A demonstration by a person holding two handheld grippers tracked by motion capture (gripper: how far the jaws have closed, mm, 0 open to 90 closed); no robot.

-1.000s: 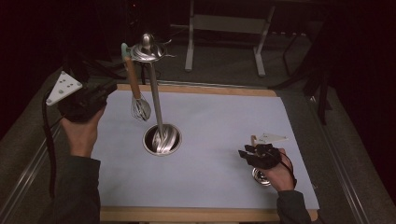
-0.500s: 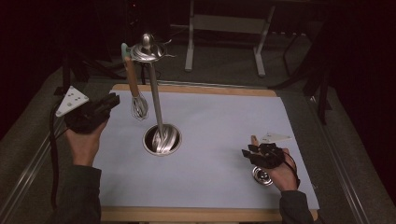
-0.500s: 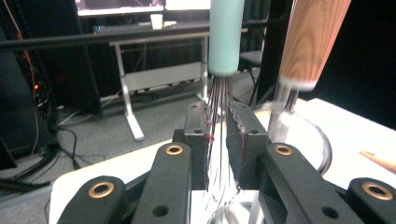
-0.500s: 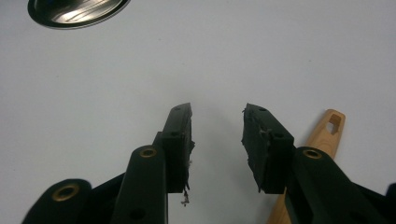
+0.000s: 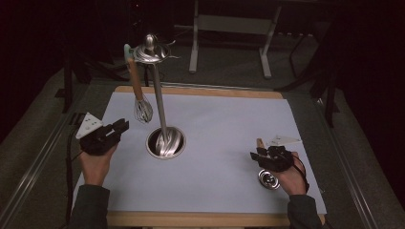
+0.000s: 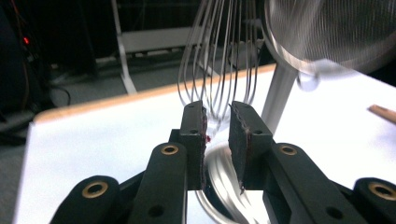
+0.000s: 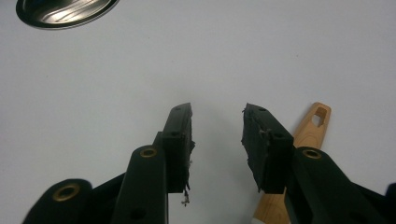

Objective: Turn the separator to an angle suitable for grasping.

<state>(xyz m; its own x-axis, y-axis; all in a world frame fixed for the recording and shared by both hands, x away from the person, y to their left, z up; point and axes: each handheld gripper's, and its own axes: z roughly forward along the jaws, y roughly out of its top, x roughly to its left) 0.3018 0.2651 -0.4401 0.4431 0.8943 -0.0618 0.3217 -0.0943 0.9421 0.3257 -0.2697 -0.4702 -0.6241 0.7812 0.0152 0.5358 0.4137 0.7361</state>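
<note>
While whisk (image 5: 142,110) hangs, stand (image 5: 158,102) flanks left tool (image 5: 120,128).

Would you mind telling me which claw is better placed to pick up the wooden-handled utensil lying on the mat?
The right claw. Its open jaws sit beside the wooden handle, which lies at its right jaw on the mat. The left claw sits across the mat, beyond the stand, facing the hanging whisk.

Left gripper (image 5: 120,128) lowered from beside the hanging whisk (image 5: 142,110) to just above the white worktop (image 5: 224,124), now left of the stand's round base (image 5: 165,143), its jaws just opening with nothing between them, left forearm drawn back toward the near edge.
</note>
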